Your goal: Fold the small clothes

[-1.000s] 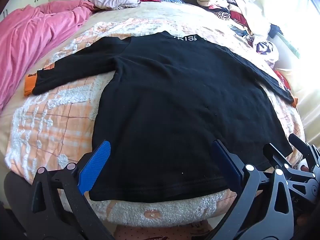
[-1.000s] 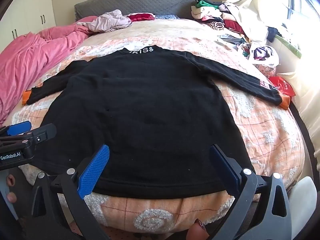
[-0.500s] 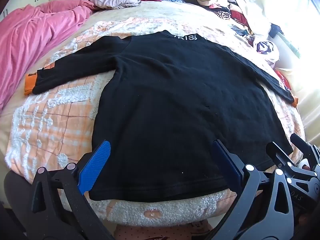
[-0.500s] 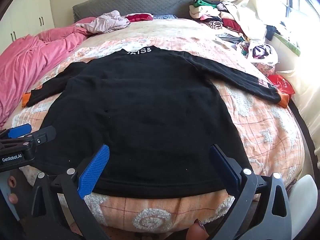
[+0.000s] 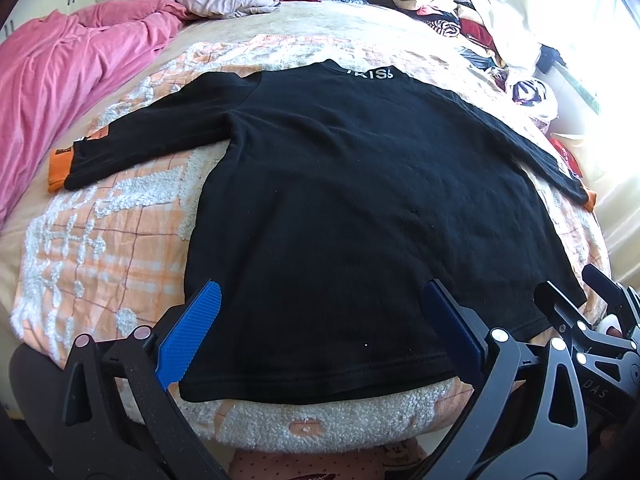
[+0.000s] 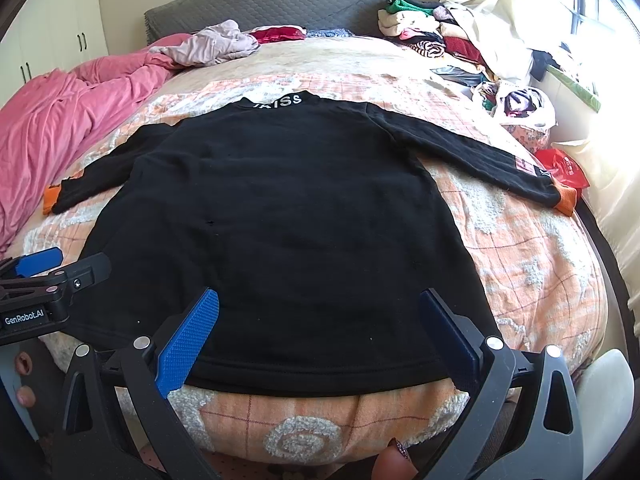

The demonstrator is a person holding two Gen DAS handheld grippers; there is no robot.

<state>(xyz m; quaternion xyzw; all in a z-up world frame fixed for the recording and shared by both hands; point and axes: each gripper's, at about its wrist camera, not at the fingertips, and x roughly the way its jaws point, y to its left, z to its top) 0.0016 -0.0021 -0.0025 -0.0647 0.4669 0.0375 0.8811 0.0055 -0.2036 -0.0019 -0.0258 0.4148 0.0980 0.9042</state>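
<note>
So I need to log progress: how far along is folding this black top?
Done: black top is spread flat on the bed, sleeves out. In hand: nothing; left gripper and right gripper hang open by the hem. Left: every fold.

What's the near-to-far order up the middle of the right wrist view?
Right claw, open → black shirt hem → shirt collar lettering → bare beige bedspread → red garment → grey headboard.

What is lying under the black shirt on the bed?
Under the black shirt lies an orange-and-white checked blanket, visible all around it. Anything directly beneath the shirt is covered.
</note>
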